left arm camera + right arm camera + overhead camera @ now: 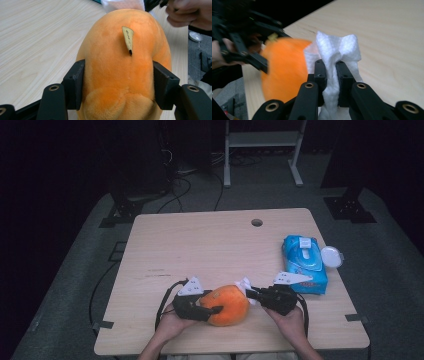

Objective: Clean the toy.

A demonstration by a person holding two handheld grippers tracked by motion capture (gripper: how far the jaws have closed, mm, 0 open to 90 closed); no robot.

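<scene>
Plush [229, 305]: orange, near table [200, 245] edge, clamped at both sides by left gripper [214, 310]. Wipe [246, 286]: white, pinched by right gripper [248, 291], held at plush's right side. Pack [305, 263]: far right, lid opened. Wiping judged barely begun; most of the surface left.

No legible text is shown — print on the orange plush toy's [125, 72] sewn-in tag [128, 38] and on the blue wipes pack [305, 264] is too small to be read.

I see an orange plush toy [229, 305] at the table's near edge, a crumpled white wipe [245, 285] touching its right side.
</scene>
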